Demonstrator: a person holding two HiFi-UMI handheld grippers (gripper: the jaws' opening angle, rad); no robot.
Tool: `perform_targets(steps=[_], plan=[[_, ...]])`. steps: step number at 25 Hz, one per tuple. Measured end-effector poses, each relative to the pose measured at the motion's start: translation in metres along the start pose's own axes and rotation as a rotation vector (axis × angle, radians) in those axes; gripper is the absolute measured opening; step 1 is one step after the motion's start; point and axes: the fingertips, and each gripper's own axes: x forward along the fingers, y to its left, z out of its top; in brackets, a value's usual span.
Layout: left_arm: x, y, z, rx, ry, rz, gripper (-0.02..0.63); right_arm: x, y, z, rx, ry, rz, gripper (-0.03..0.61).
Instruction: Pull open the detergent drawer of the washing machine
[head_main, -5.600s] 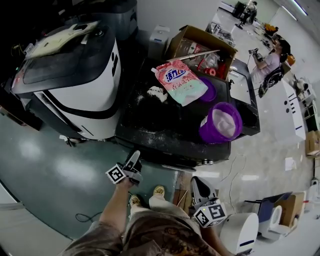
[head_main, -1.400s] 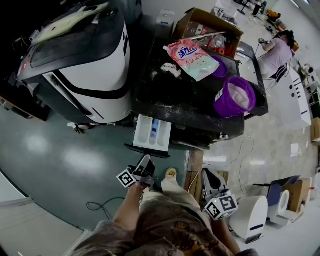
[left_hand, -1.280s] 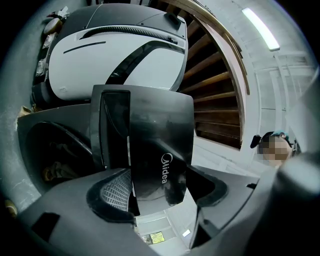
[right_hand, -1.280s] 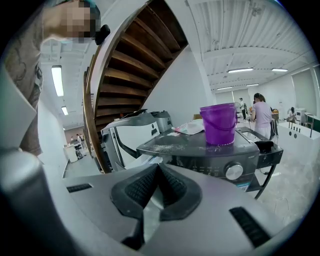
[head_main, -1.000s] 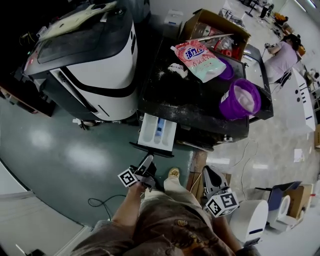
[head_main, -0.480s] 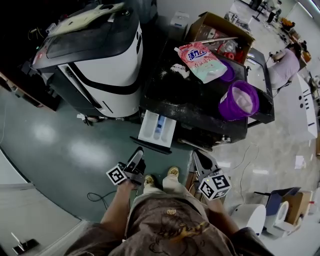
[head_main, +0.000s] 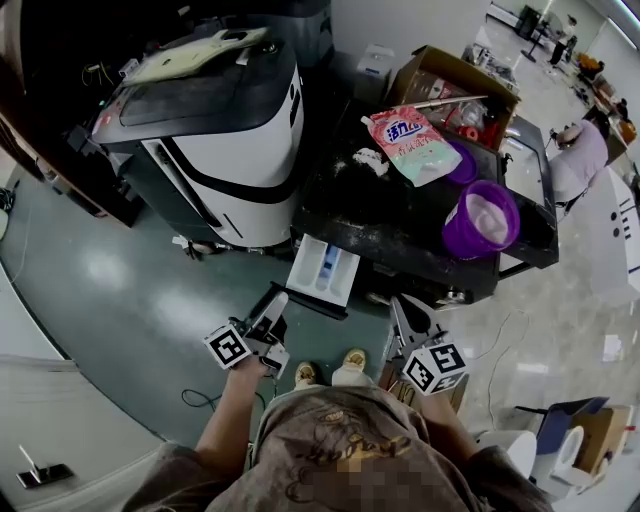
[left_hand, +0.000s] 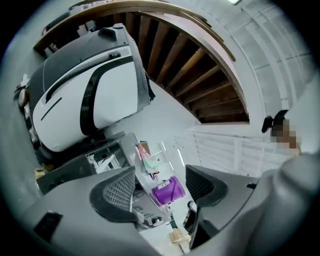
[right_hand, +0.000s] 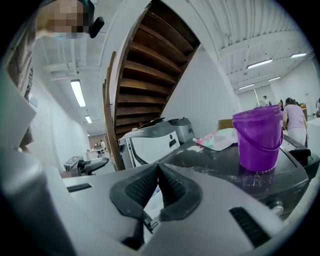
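Task looks done imo: the detergent drawer (head_main: 324, 270) sticks out of the washing machine (head_main: 400, 215) front at its left end, white compartments showing. Only thing left is maybe checking it's fully out. My left tool (head_main: 270, 312) hangs just in front of the drawer, clear of it, jaws wide w/ nothing btwn them. My right tool (head_main: 402, 315) is before the machine's right half, jaws pinched together, empty. Vs the earliest frame: drawer was flush then, it's out now.
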Motion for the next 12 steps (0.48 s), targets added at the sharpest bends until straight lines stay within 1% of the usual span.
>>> perform_targets(steps=[2, 3, 7, 12], plan=[[0.003, -0.011, 0.003, 0.083, 0.038, 0.051, 0.334, 0.001, -0.003, 0.004, -0.007, -0.010, -0.003, 0.002], [0.006, -0.020, 0.003, 0.124, 0.059, 0.055, 0.334, 0.002, -0.005, 0.006, -0.010, -0.014, -0.004, 0.002], [0.018, -0.049, 0.004, 0.305, 0.132, 0.053, 0.327, 0.004, -0.004, 0.015, -0.025, -0.034, -0.004, 0.002], [0.032, -0.067, 0.004, 0.548, 0.177, 0.052, 0.306, 0.004, -0.002, 0.023, -0.037, -0.056, -0.004, 0.002]])
